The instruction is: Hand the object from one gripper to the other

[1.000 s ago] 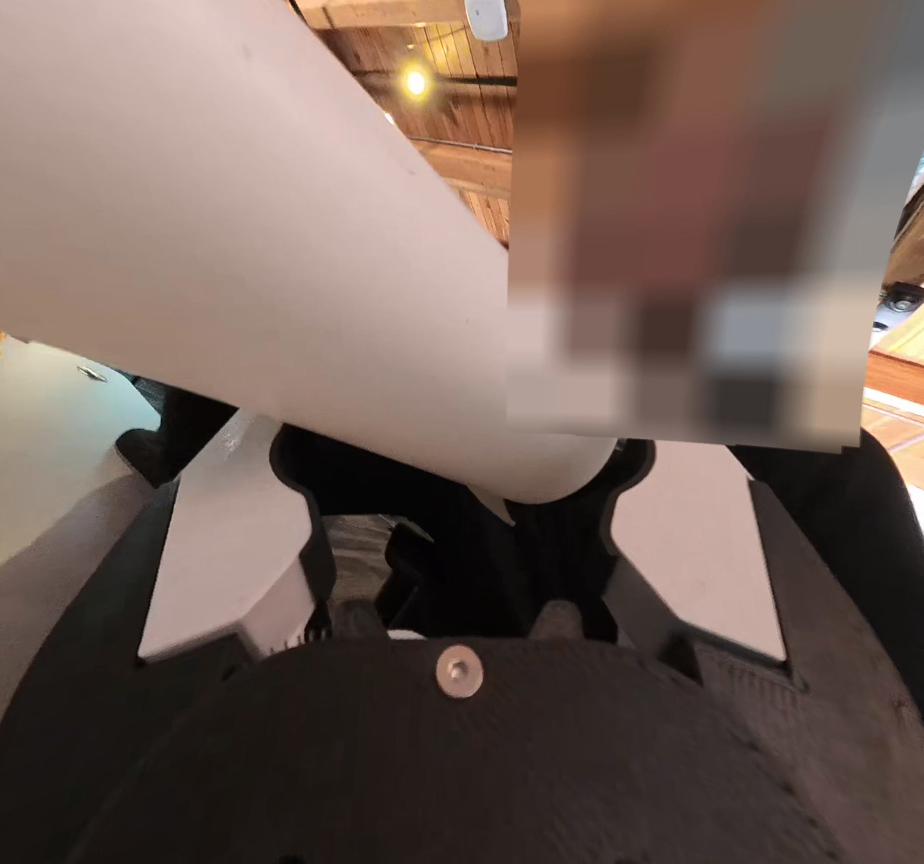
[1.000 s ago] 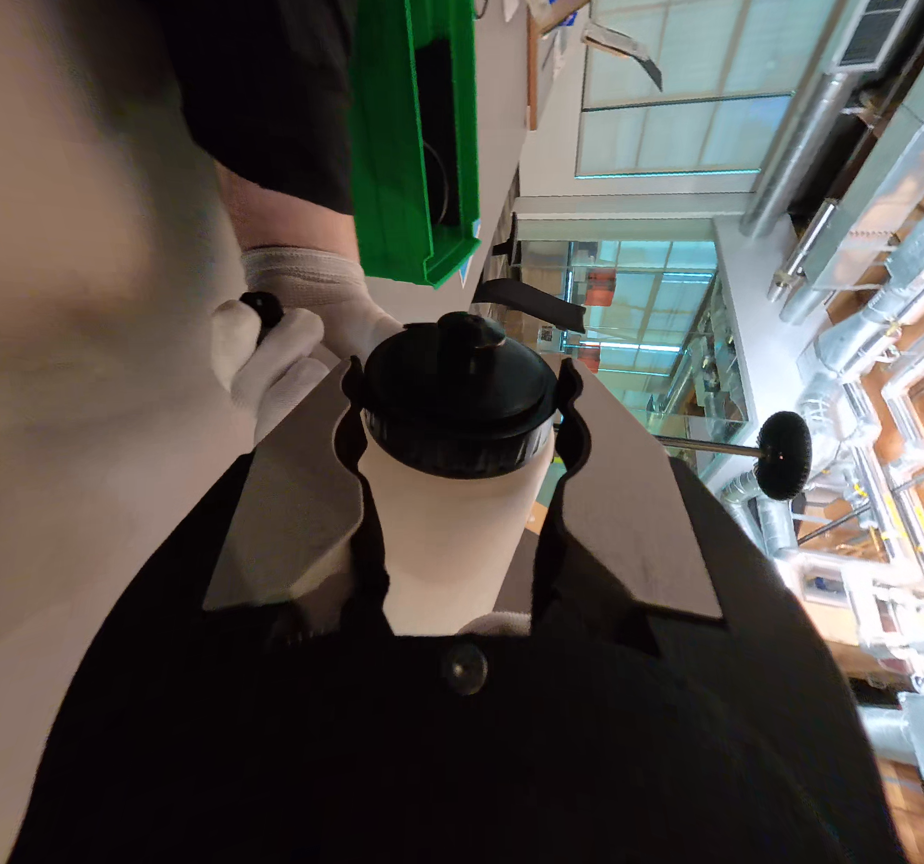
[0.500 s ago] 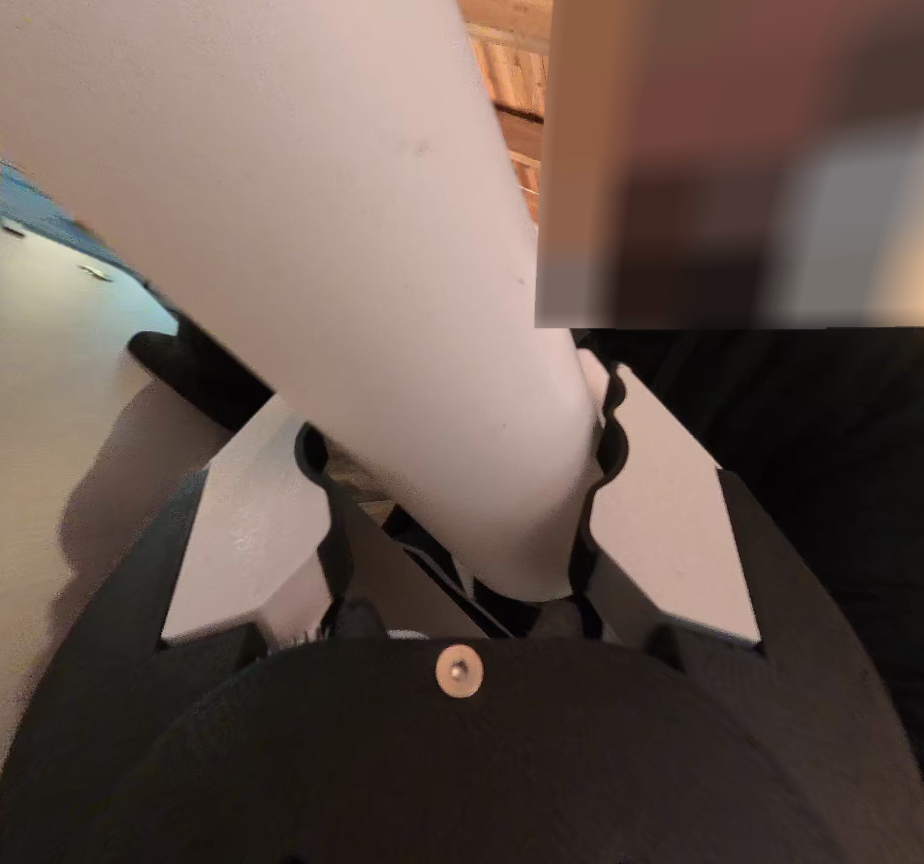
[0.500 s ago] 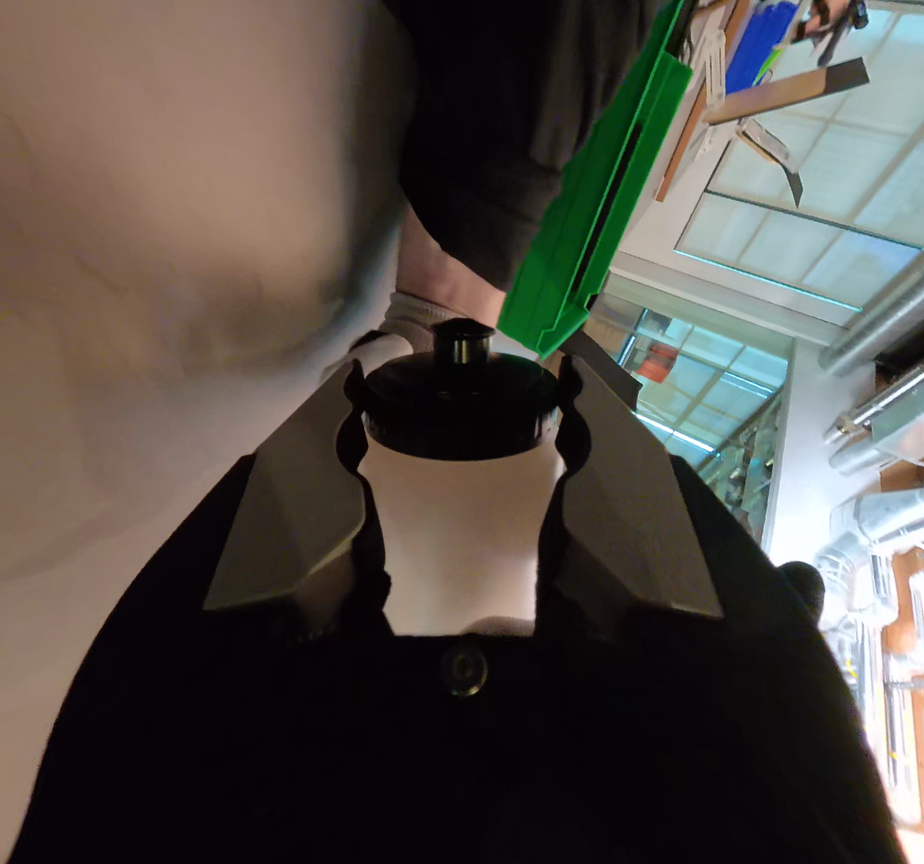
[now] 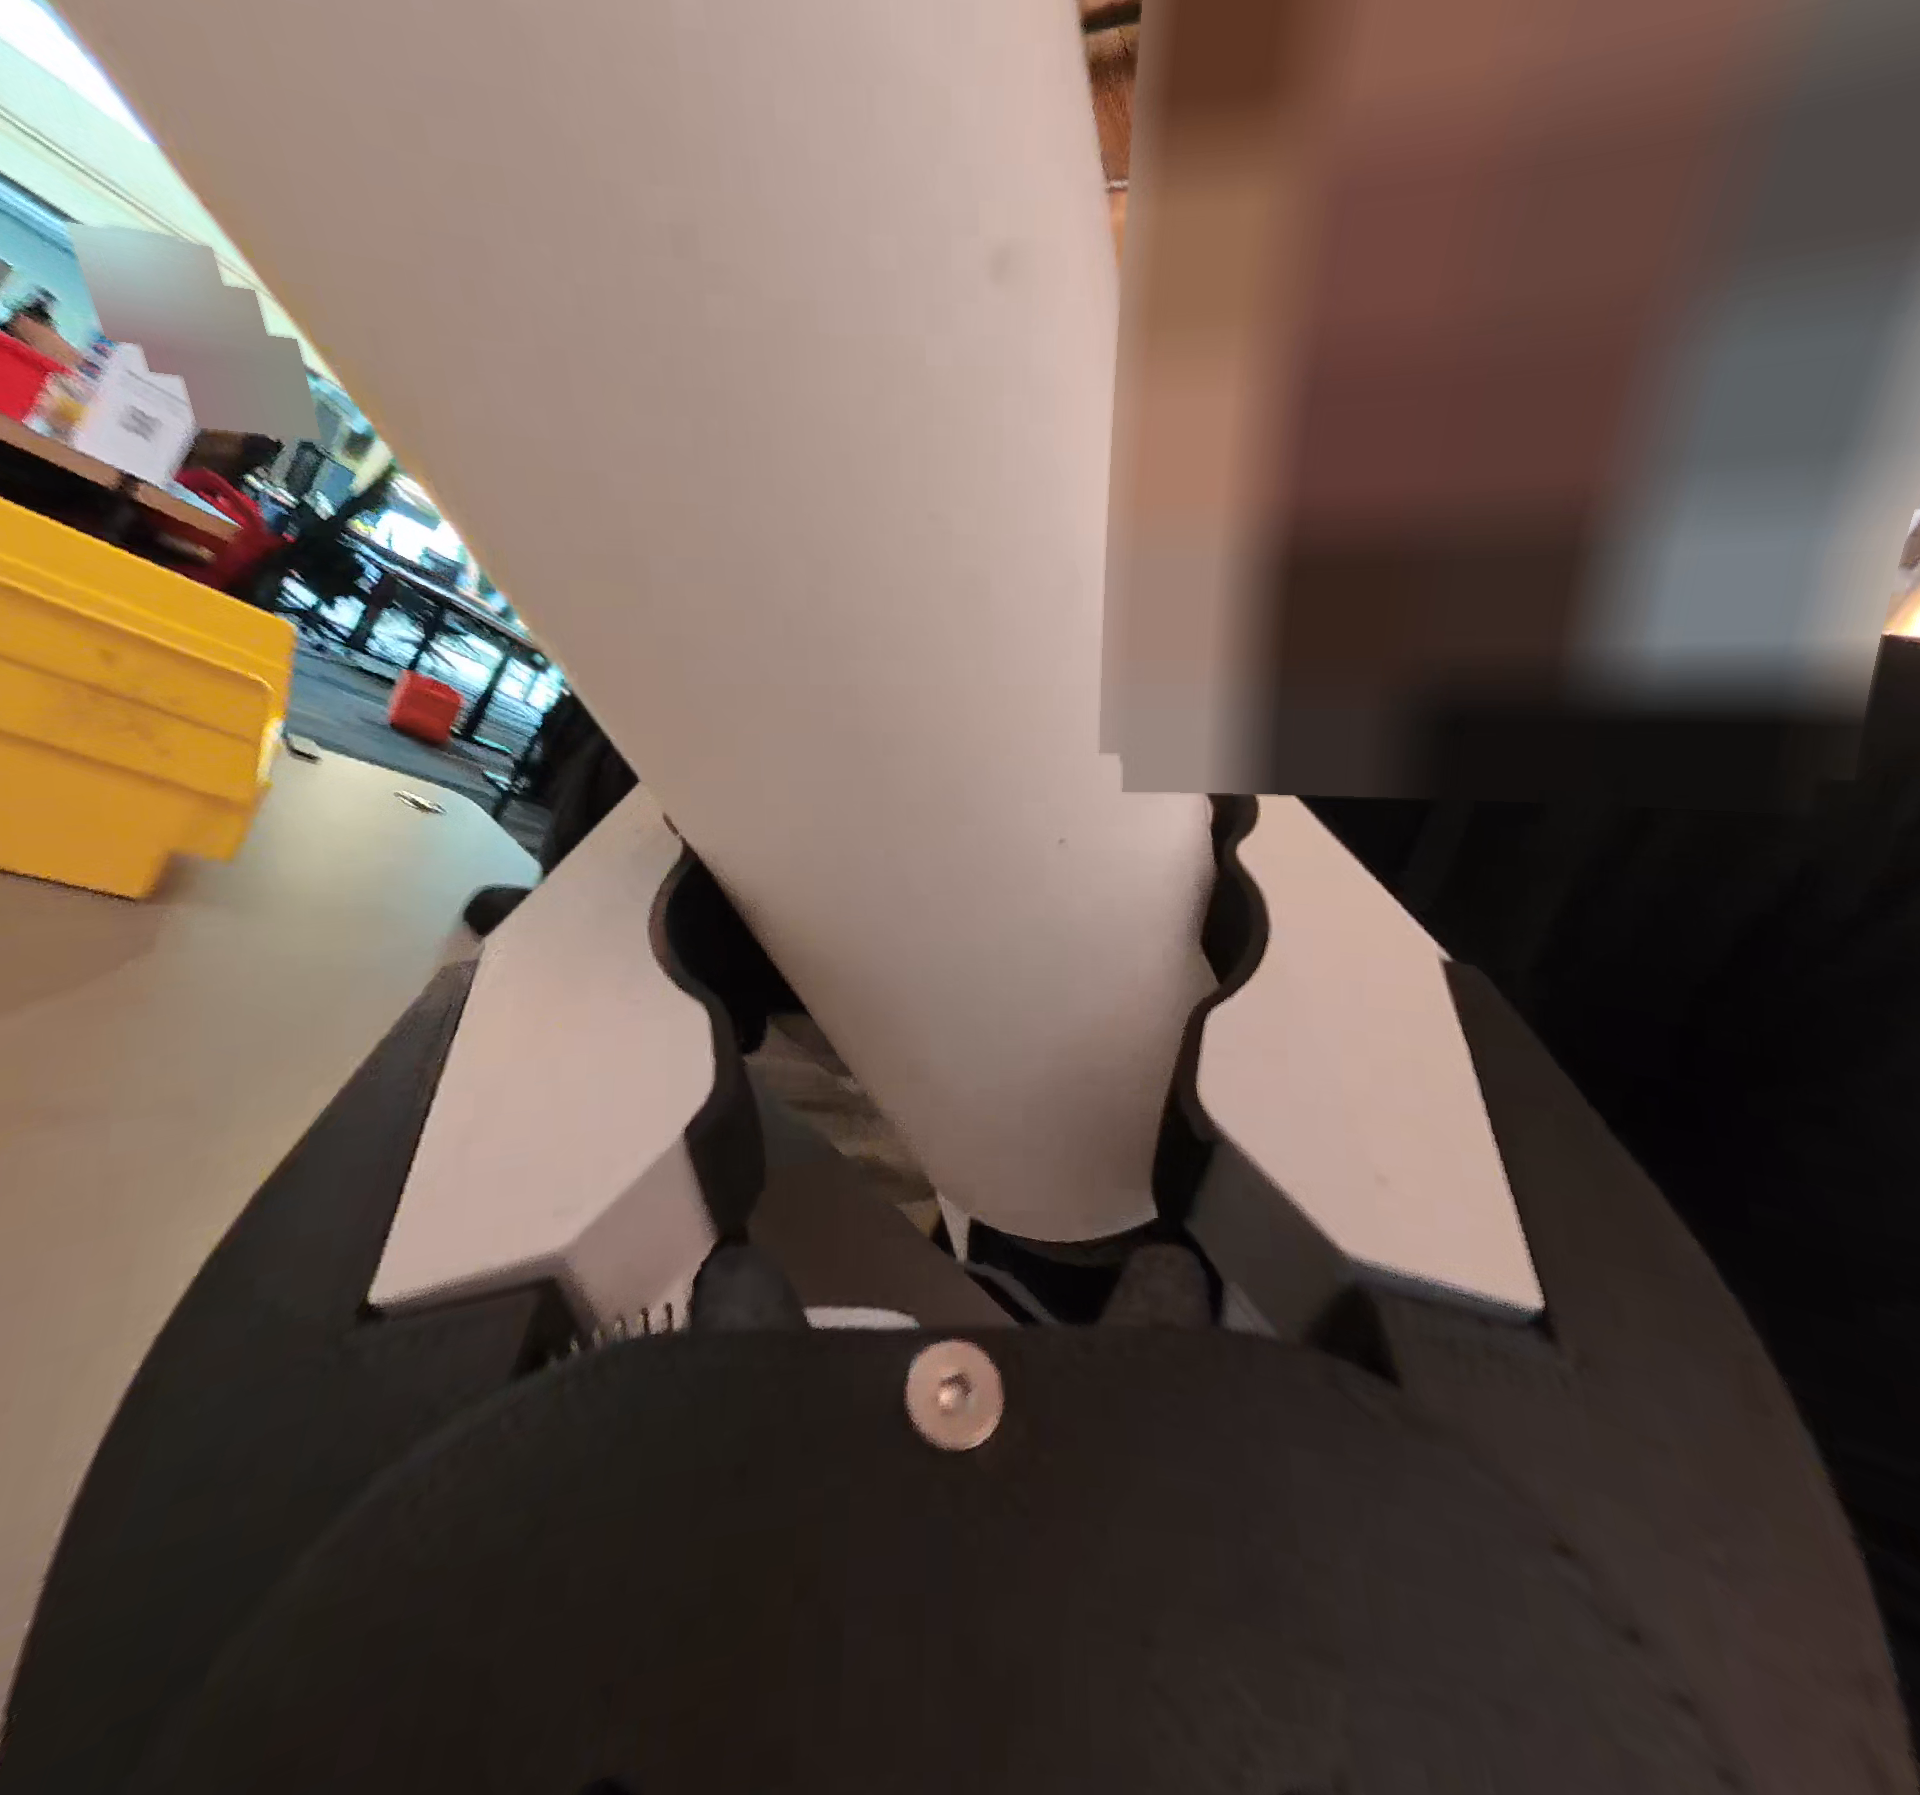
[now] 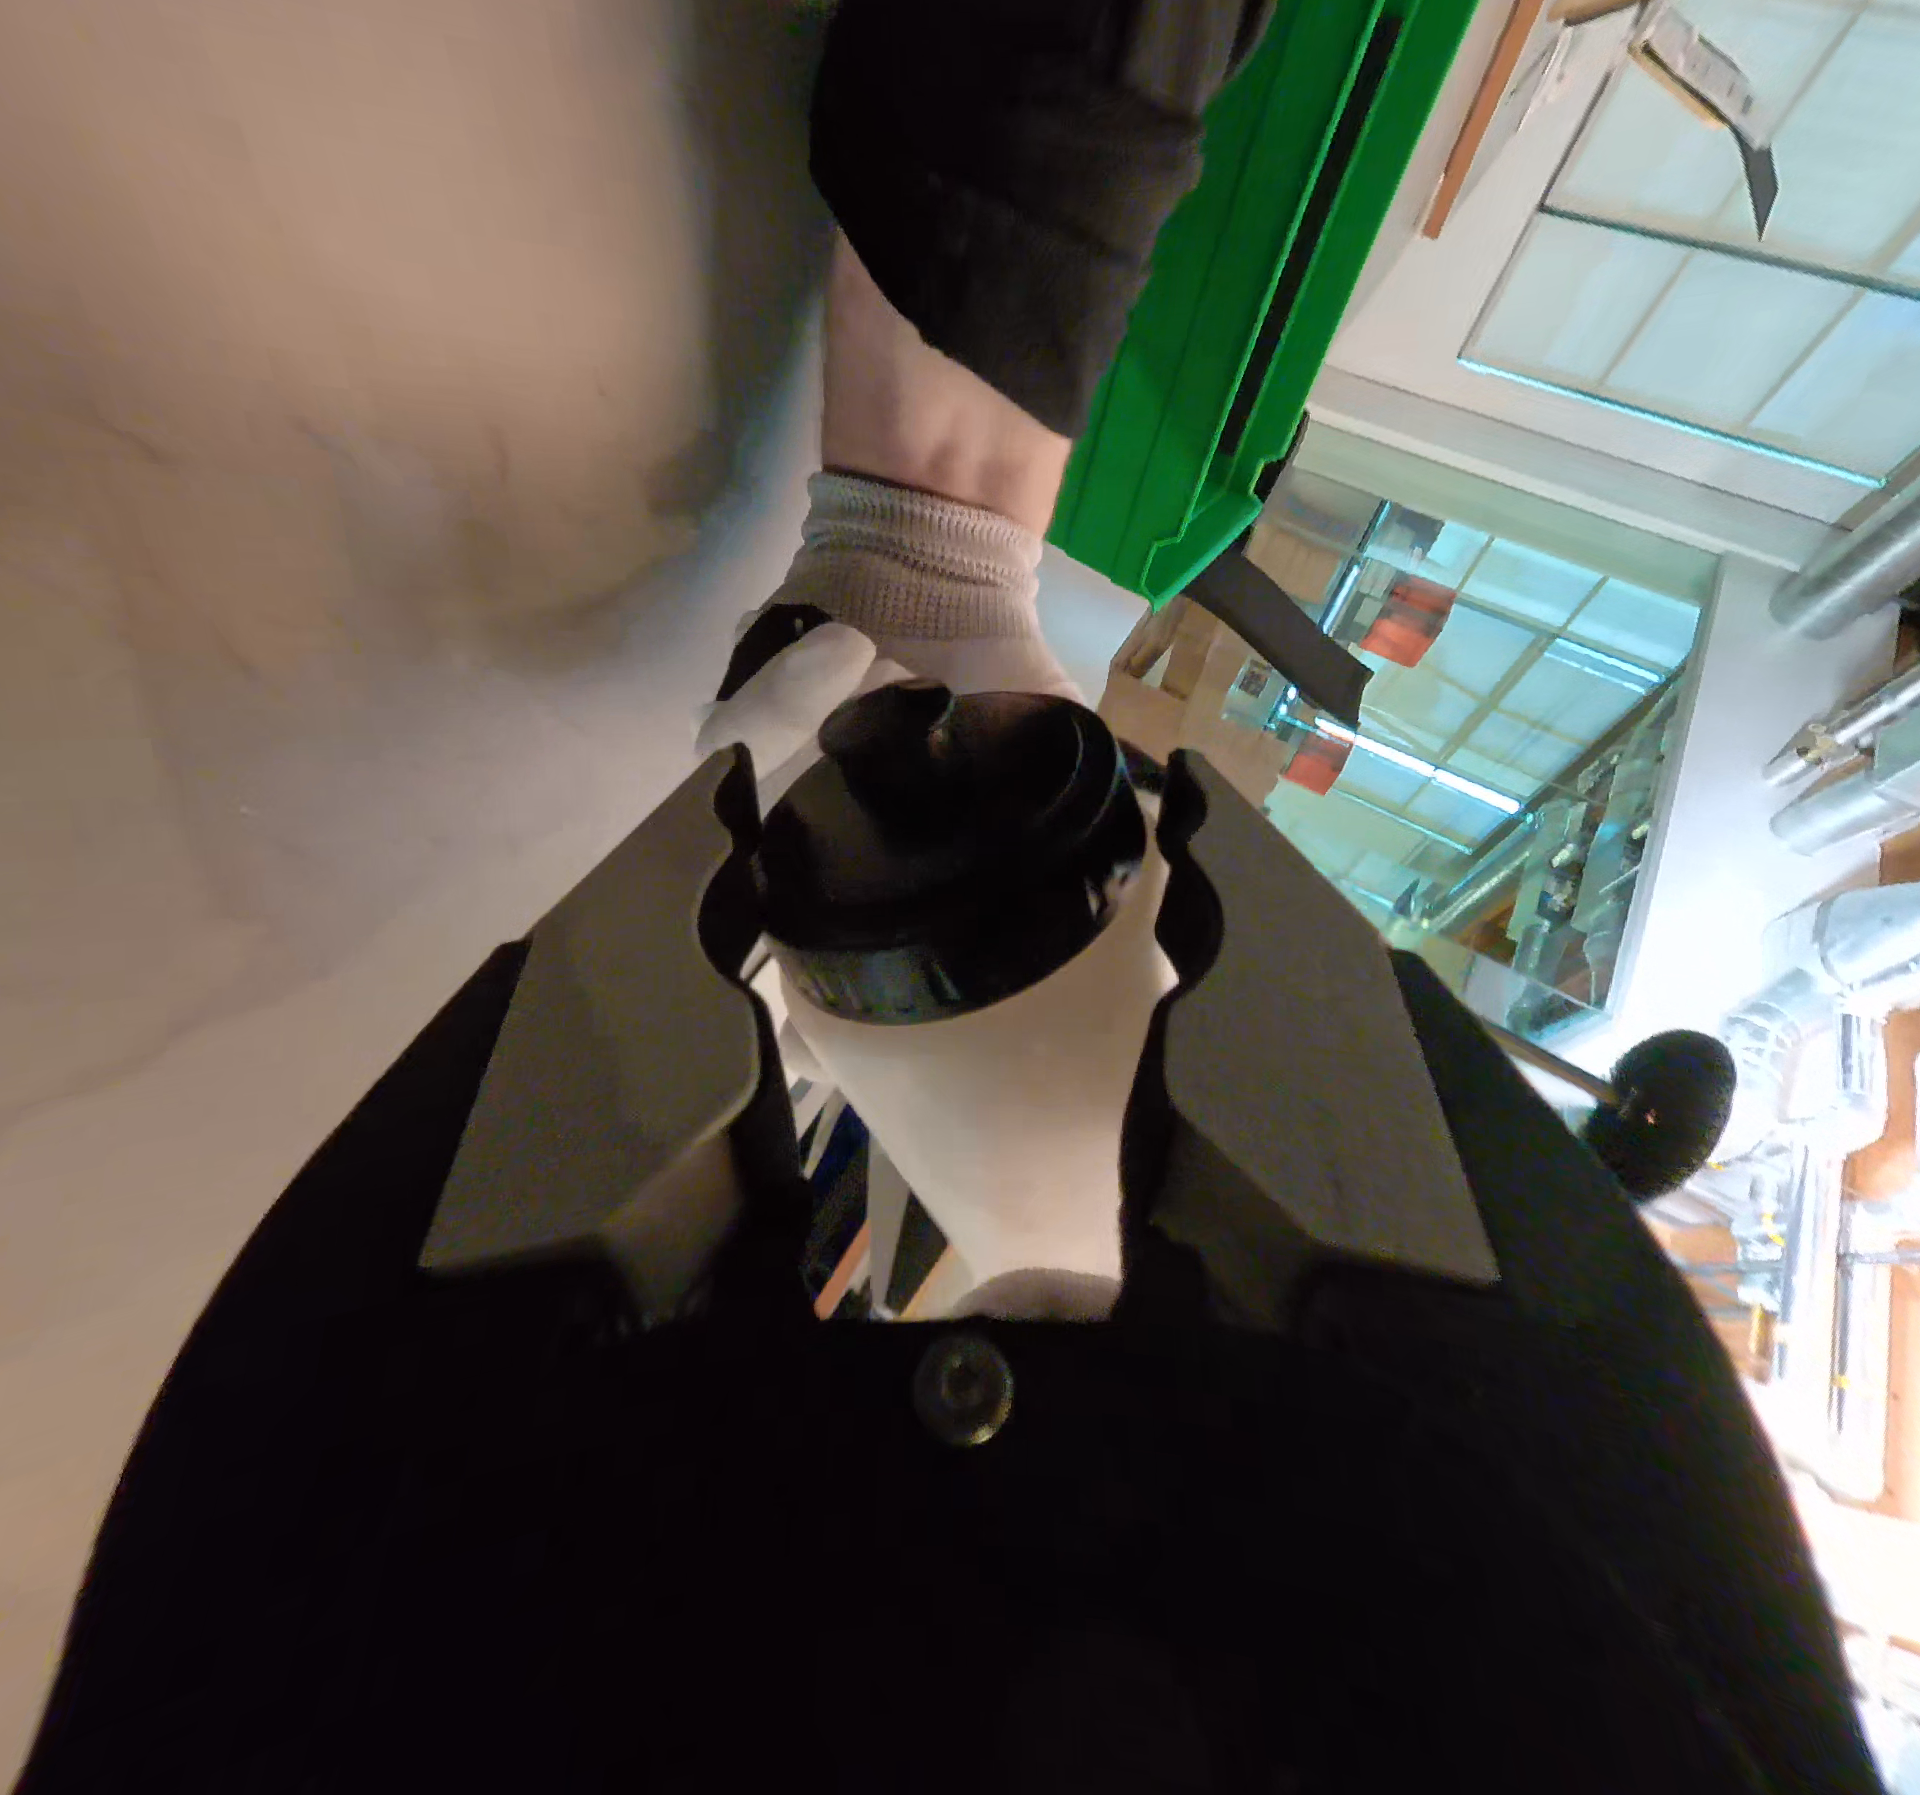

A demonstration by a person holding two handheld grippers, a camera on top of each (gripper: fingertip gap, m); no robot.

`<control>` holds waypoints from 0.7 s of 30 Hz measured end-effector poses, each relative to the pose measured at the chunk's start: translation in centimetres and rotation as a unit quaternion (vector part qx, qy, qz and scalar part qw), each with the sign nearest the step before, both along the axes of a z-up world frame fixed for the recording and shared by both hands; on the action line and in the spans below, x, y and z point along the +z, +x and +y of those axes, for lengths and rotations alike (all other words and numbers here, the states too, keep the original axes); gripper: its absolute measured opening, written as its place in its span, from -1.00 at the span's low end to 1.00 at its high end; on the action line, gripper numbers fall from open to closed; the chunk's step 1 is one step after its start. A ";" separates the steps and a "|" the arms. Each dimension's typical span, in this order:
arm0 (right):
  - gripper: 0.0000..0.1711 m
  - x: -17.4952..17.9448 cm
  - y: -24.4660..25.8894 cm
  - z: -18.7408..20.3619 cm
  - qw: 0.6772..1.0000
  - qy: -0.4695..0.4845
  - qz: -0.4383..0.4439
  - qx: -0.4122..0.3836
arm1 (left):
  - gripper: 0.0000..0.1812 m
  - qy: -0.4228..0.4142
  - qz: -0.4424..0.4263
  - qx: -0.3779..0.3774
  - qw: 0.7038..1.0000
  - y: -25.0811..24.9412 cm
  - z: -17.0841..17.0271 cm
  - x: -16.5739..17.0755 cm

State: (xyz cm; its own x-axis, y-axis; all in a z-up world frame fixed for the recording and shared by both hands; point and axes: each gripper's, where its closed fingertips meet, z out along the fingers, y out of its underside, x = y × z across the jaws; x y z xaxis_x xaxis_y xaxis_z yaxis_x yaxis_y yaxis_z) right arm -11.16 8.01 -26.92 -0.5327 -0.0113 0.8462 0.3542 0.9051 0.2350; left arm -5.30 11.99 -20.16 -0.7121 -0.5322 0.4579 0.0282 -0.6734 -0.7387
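Observation:
A white bottle (image 5: 727, 395) with a black cap (image 6: 935, 872) spans both grippers. My left gripper (image 5: 956, 914) is shut on its base end: the bottle presses the right finger (image 5: 1351, 1070) and the tip of the left finger (image 5: 561, 1070). The body runs up and away to the left. My right gripper (image 6: 956, 810) is shut on the neck (image 6: 1018, 1122) just below the cap. The bottle sits tilted there, with a gap beside the left finger (image 6: 603, 1070). A white-gloved hand (image 6: 914, 571) shows behind the cap.
A yellow bin (image 5: 125, 685) stands on the light table (image 5: 156, 1070) at the left. A green bin (image 6: 1247, 291) and a person's dark sleeve (image 6: 1018, 135) are beyond the cap. Workshop benches and windows lie farther off.
My left gripper has closed on the bottle's base, and the bottle now stands steeper between its fingers. In the right wrist view the bottle has tilted and the gloved hand has come back into sight.

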 end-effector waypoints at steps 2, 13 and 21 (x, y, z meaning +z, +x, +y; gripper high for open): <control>-0.10 0.4 -0.1 0.7 1.000 0.005 0.012 -0.019 | 0.03 -0.001 -0.013 0.032 0.999 -0.4 1.0 0.6; 0.03 2.8 2.0 4.4 0.992 -0.074 0.070 -0.080 | 0.02 0.055 0.022 0.184 0.981 -2.0 5.1 0.6; 0.02 7.9 3.5 7.6 0.870 -0.410 0.237 -0.136 | 0.02 0.121 0.040 0.294 0.947 -3.3 7.2 1.8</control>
